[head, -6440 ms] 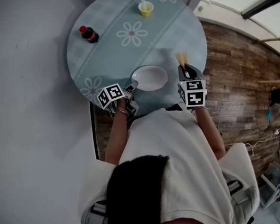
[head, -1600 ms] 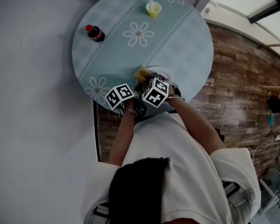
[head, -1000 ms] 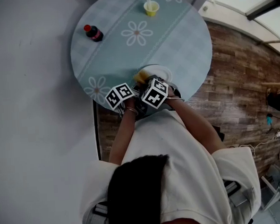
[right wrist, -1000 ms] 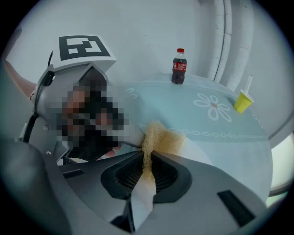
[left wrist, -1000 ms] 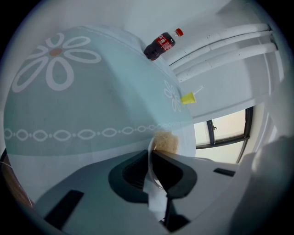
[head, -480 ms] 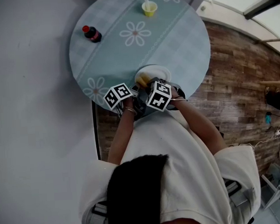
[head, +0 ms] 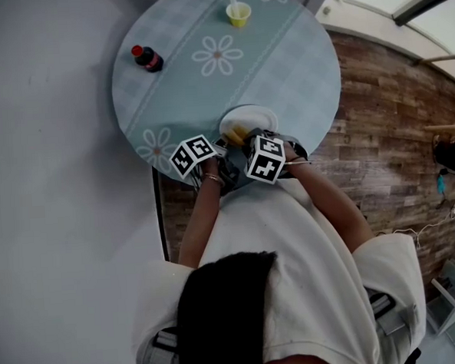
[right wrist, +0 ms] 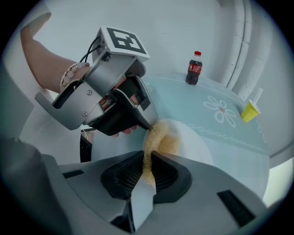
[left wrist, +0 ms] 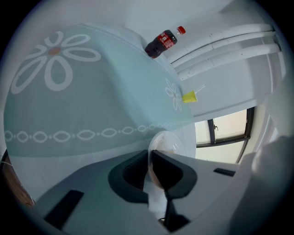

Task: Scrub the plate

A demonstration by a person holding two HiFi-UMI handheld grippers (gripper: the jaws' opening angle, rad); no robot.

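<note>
A white plate (head: 253,117) lies near the front edge of the round table. My left gripper (left wrist: 150,155) is shut on the plate's near rim (left wrist: 167,139), which shows between its dark jaws. My right gripper (right wrist: 147,166) is shut on a yellow scrub sponge (right wrist: 157,137), and the sponge rests on the plate (right wrist: 198,143) close to the left gripper's tip. In the head view both marker cubes sit side by side at the plate's near edge, with the sponge (head: 237,131) just beyond them. The fingertips themselves are hidden under the cubes there.
A pale blue tablecloth (head: 282,66) with white flowers covers the table. A small cola bottle (head: 146,58) stands at the far left and a yellow cup (head: 238,15) with a straw at the far side. Wooden floor lies to the right.
My right gripper has slid the sponge a little to the right and toward me across the plate and rolled slightly. The left gripper and the plate have stayed put.
</note>
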